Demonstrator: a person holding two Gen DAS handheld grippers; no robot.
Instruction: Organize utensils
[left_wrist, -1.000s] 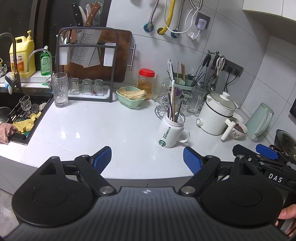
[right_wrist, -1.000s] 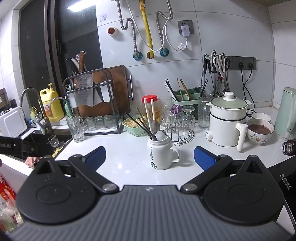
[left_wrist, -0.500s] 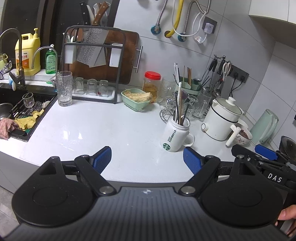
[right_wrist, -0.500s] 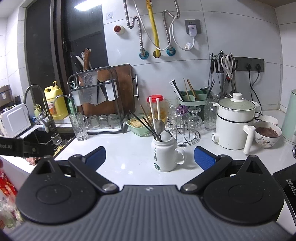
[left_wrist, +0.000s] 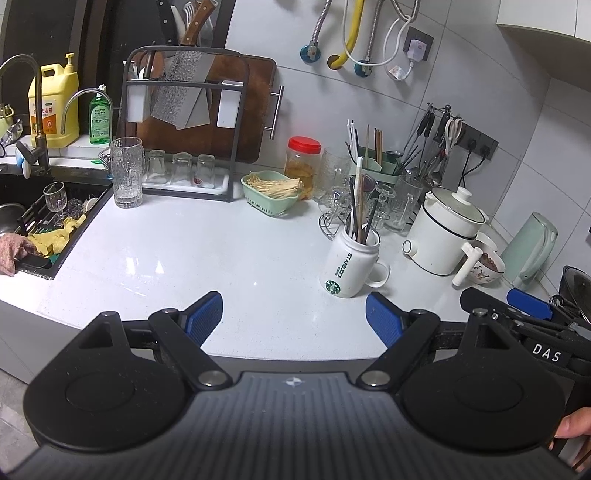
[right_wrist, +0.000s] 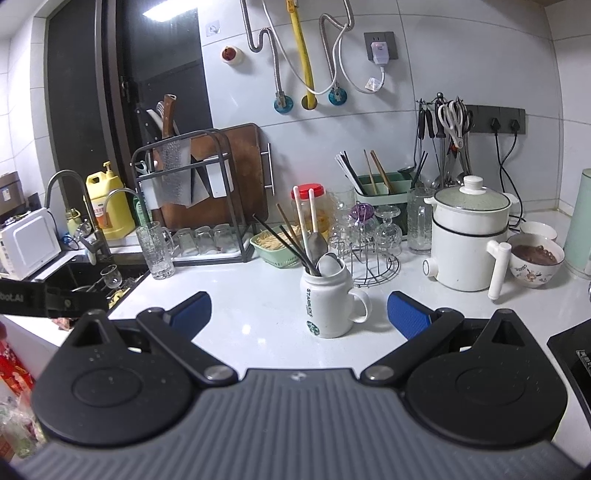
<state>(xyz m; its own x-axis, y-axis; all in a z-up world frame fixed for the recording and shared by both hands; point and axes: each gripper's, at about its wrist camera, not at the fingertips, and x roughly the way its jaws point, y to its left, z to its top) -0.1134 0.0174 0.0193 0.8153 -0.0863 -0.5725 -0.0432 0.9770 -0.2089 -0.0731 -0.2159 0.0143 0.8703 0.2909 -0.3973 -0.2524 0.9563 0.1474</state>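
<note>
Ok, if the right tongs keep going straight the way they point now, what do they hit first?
Most likely the white mug holding chopsticks and spoons: it stands on the counter just ahead, about midway between the open right tongs. Nothing shows in front of it, though depth is hard to judge.

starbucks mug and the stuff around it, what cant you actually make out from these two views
- Starbucks mug: the lower ends of the utensils are hidden by its wall in both views.
- Green caddy: its base is hidden behind glassware in the right wrist view.
- Sink: cut off by the left edge of the left wrist view.
- Yellow bottle: its label print is too small to read.
</note>
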